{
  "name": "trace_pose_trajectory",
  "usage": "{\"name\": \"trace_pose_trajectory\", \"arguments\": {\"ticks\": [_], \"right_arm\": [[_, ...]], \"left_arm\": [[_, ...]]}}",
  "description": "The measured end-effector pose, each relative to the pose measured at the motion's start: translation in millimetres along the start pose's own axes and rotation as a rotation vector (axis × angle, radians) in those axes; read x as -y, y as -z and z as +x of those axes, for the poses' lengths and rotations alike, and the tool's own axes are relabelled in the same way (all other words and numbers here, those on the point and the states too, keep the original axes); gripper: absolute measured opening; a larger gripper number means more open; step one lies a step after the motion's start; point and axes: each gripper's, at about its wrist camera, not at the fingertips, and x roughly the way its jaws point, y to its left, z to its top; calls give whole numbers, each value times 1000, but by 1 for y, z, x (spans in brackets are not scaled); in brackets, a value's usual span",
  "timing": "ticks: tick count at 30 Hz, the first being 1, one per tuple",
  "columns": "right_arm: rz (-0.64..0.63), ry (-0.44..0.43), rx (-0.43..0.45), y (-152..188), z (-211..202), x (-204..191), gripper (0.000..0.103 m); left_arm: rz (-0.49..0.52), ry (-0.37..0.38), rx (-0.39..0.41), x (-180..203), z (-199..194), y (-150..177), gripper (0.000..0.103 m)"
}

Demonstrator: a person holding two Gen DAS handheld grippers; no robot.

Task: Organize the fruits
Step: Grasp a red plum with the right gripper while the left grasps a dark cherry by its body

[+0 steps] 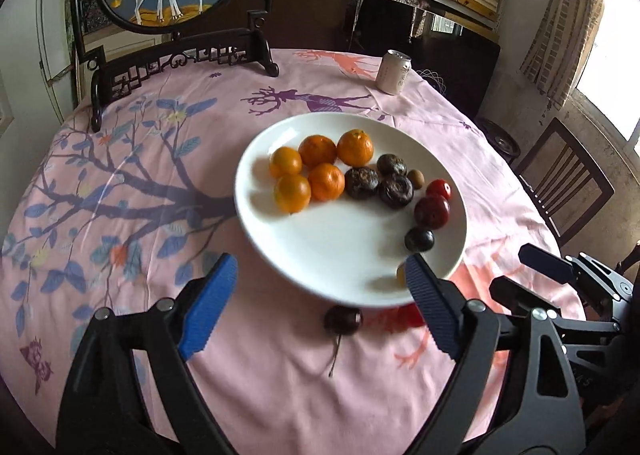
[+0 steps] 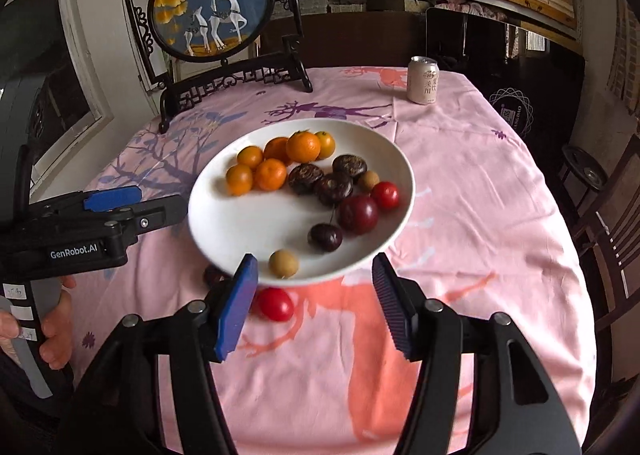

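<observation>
White round plate (image 2: 208,223) | both tools spread, empty | glossy cherry (image 1: 343,319) on cloth

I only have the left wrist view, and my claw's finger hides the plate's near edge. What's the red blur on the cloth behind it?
Observer: A cherry tomato, lying on the cloth just off the plate.
Operator: And the pale bit by that finger?
Observer: A small tan fruit, on the plate near its rim.
Operator: Is the right claw holding anything?
Observer: No, the right claw is open, gripping nothing.
</observation>
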Motion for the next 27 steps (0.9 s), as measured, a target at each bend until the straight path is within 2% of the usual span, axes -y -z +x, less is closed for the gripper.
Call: {"name": "trace_pose_trajectory", "arguments": {"ticks": [5,9,19,23,24,25,26,27], "right_arm": [[-17,-7,-52,18,2,-16,60],[-22,-10,-77,22,10,-23,60],[-57,10,-205,26,73,-34,60],[-86,39,-209,24,88,-38,60],[-102,52,-196,24,89,-40,55],[-116,55,-190,24,90,-42,37],[-125,43,-183,24,88,-43,30],[-128,44,-188,24,87,-43,30]], "left_arm": [[-33,6,-41,-9,-3,23,87],[-62,0,-34,-18,-10,30,87],[-106,-28,-51,-41,-14,44,87],[-123,-36,-55,-47,-17,49,87],[-124,-37,-55,-48,-17,49,87],[-124,-37,-55,-47,-17,50,87],[-122,-37,-57,-47,-17,50,87],[-118,-36,-59,-45,-16,50,87]]}}
